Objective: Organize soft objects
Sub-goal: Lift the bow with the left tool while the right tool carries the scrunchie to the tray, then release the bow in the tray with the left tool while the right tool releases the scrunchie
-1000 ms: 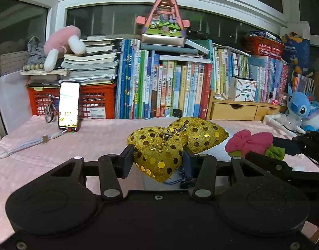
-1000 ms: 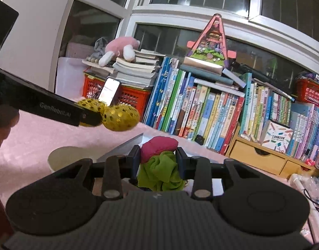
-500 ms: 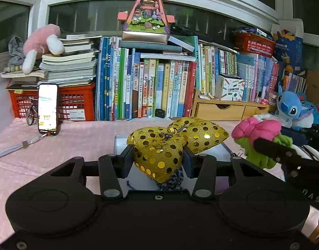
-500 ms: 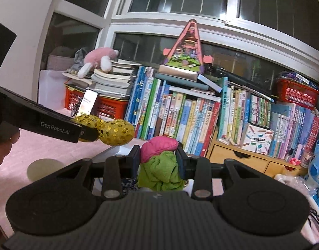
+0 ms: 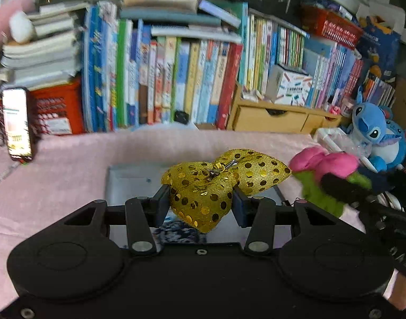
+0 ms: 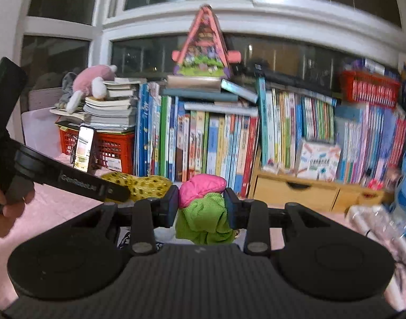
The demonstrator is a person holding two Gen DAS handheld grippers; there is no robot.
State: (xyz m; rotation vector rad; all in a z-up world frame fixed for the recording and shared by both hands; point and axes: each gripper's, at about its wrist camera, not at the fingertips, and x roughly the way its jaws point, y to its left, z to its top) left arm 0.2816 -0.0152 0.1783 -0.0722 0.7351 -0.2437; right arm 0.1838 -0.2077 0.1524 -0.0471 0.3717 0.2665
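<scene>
My left gripper (image 5: 200, 202) is shut on a gold sequined double-heart plush (image 5: 203, 194), held in the air over a grey box (image 5: 128, 183) on the pink cloth. A second gold heart (image 5: 258, 172) hangs off it to the right. My right gripper (image 6: 201, 204) is shut on a pink and green plush flower (image 6: 203, 207). In the left wrist view that flower (image 5: 322, 164) floats to the right of the hearts. The right wrist view shows the left gripper's arm and the gold hearts (image 6: 141, 183) at the left, with a hand (image 6: 6, 212) holding the tool.
A wall of upright books (image 5: 176, 79) runs along the back, with a red crate (image 5: 56, 114), a lit phone (image 5: 17, 125) and a wooden drawer unit (image 5: 274, 119). A blue plush toy (image 5: 372, 133) sits far right, a pink plush (image 6: 94, 79) on stacked books.
Both grippers moved up and to the right with their plush toys still held. The left view tilted down, bringing the grey box under the hearts; the flower drew closer to them.
</scene>
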